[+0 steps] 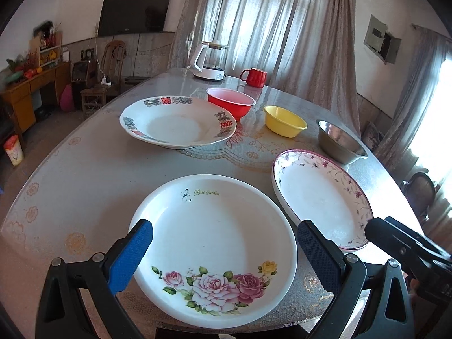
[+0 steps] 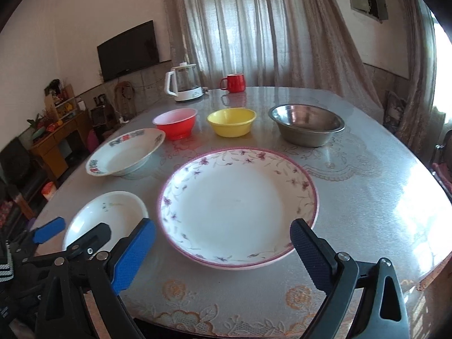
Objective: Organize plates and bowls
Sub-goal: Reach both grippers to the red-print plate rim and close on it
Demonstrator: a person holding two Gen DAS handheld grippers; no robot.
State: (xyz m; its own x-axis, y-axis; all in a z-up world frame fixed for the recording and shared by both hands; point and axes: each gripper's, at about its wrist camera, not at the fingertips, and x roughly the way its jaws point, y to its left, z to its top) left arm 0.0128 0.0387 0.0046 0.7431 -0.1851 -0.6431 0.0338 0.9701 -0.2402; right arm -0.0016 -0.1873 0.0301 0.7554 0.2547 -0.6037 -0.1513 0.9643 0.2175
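rose plate (image 2: 104,220) half hidden by left tongs (image 2: 82,233)

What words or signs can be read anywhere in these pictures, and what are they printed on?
"Rose Garden": green script on the inner rim of the rose plate, beside a small dark flower mark.
Red Chinese double-happiness signs: two on the rim of the far plate; the strokes are hard to make out.
Kettle: a small mark on its base, too blurred to read.
TV: a tiny logo on the bottom edge, unreadable.
Nothing else bears readable text.
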